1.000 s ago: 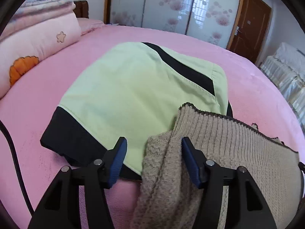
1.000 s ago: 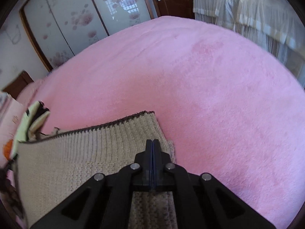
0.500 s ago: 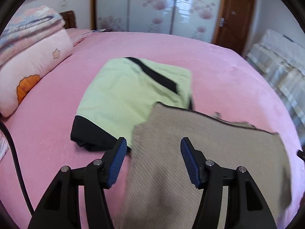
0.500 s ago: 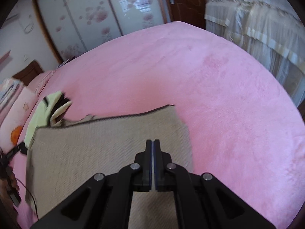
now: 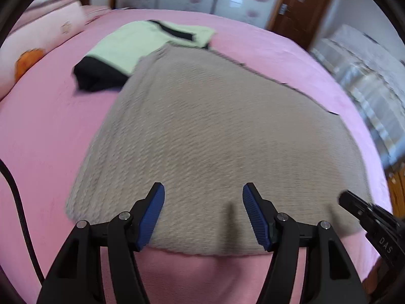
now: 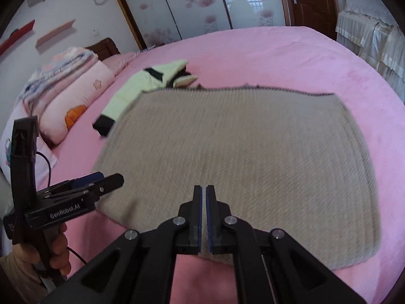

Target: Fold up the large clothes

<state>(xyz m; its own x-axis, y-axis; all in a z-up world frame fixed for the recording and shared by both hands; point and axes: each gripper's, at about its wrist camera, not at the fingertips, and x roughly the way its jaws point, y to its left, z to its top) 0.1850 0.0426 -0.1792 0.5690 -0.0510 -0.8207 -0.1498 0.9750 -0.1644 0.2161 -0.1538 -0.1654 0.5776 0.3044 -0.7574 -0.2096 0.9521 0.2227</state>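
With the beige sweater [image 6: 240, 167] spread flat on the pink bed [image 6: 303, 58], I'm between folds.
It overlaps the green garment [image 5: 131, 43]; my left gripper [image 5: 203, 212] has just widened, empty, my right gripper [image 6: 203, 217] is closed, empty. Next I need an edge grasp.

A: What lies where on the bed [image 6: 291, 58]?

B: The knitted sweater [image 6: 240, 152] lies spread flat on the near part. Behind it to the left lies a folded jacket [image 6: 134, 88], the sweater's far corner overlapping it.

A: And further left?

B: Stacked bedding [image 6: 73, 81] at the bed's left edge, a wardrobe [image 6: 192, 5] behind.
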